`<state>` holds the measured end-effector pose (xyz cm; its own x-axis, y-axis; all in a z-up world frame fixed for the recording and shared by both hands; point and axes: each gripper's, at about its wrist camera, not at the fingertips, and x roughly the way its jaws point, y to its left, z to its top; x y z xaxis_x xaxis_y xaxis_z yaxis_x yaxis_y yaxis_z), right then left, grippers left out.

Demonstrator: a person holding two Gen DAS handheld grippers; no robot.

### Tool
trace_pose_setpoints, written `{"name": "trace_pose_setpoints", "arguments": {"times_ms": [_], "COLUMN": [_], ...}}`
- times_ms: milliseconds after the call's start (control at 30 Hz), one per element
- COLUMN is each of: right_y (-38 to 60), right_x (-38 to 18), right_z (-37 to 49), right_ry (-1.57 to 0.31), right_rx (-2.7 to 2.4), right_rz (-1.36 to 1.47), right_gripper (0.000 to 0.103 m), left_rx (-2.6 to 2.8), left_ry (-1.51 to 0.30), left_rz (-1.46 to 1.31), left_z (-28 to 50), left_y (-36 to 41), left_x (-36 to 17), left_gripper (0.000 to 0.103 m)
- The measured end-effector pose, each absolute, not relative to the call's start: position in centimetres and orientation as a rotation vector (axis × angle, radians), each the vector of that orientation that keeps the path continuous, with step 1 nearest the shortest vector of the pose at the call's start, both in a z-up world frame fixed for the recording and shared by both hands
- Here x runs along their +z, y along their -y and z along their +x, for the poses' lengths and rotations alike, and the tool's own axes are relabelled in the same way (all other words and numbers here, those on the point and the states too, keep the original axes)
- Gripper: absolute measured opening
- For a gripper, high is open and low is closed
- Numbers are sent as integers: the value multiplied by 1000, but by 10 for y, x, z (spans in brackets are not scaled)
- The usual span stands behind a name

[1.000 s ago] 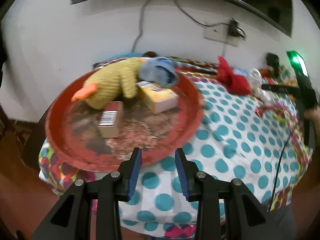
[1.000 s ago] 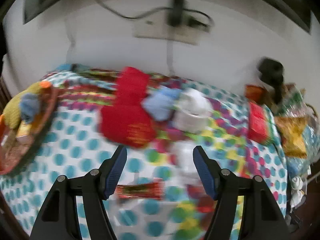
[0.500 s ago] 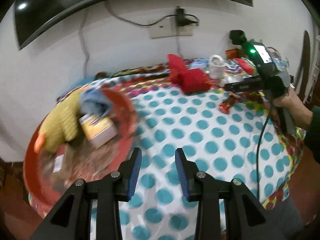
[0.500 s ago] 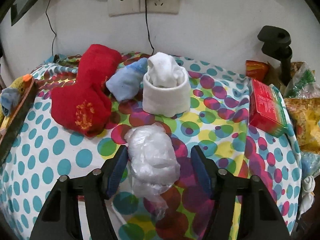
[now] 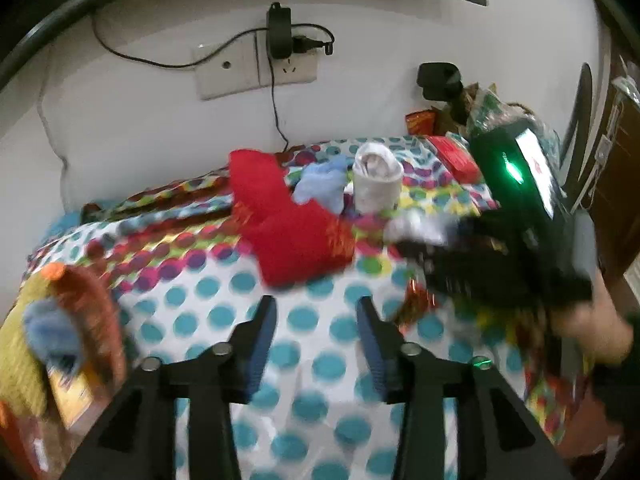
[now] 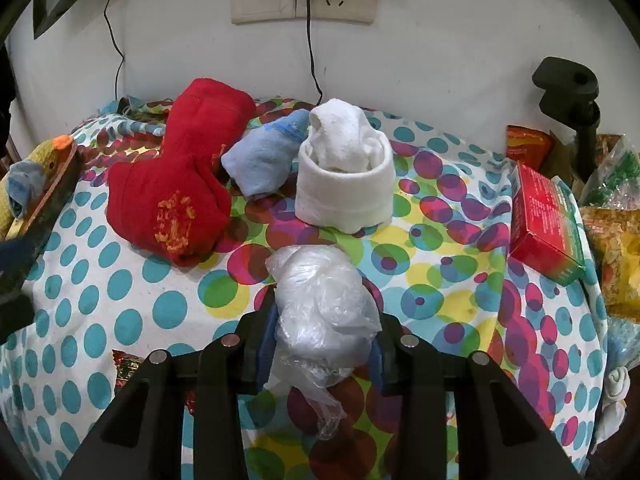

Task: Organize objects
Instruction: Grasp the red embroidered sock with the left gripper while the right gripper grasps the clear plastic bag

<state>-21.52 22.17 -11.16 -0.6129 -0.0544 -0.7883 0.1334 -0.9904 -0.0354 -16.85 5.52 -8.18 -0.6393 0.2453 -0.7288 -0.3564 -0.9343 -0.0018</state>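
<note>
The right tool (image 6: 324, 340) has its two blue pads pressed into the sides of a crumpled clear plastic bag (image 6: 322, 312) — squeezed nearly shut, with the bag bulging up and forward out of the jaws and a loose tail hanging toward the camera. The bag sits on the polka-dot cloth of the bench (image 6: 120, 292), just in front of a rolled white sock (image 6: 346, 184), a light blue sock bundle (image 6: 266, 160) and a folded red sock (image 6: 180, 184).

The round red tray (image 5: 94, 320), holding a yellow plush toy (image 5: 16, 360), lies well off to the left edge of both views. So the carry, as I judge it, runs leftward across the cloth, past the red sock.

The left tool (image 5: 316, 340) hovers over bare blue dots nearer the tray, its jaws opening with nothing between them — the red sock lies straight ahead of it, its long axis running away toward the wall. The left view is blurred, so finer detail there is uncertain.
</note>
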Motion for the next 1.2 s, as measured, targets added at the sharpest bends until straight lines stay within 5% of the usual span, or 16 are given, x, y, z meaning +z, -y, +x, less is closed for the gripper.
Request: {"name": "trace_pose_setpoints", "arguments": {"times_ms": [300,733,967,1200], "right_y": [-221,-221,-220,-219], "right_x": [-112,-113,-113,-113], "right_z": [-214,-214,-213,-213], "right_ry": [-111,-97,-97,-97], "right_rx": [-2714,-2713,-2713,-2713], "right_rz": [1326,1322,1322,1323], "right_gripper": [39,40,40,41], "left_rx": [2545,2621,2662,2690], "left_ry": [-116,-271,-232,-282], "left_rz": [-1205,-1170,-1134,-1108], "left_z": [-242,-257,-253,-242], "left_y": [-79,-92,-86,-91], "left_x": [-93,-131,-127,-124], "left_gripper": [50,59,45,44]}}
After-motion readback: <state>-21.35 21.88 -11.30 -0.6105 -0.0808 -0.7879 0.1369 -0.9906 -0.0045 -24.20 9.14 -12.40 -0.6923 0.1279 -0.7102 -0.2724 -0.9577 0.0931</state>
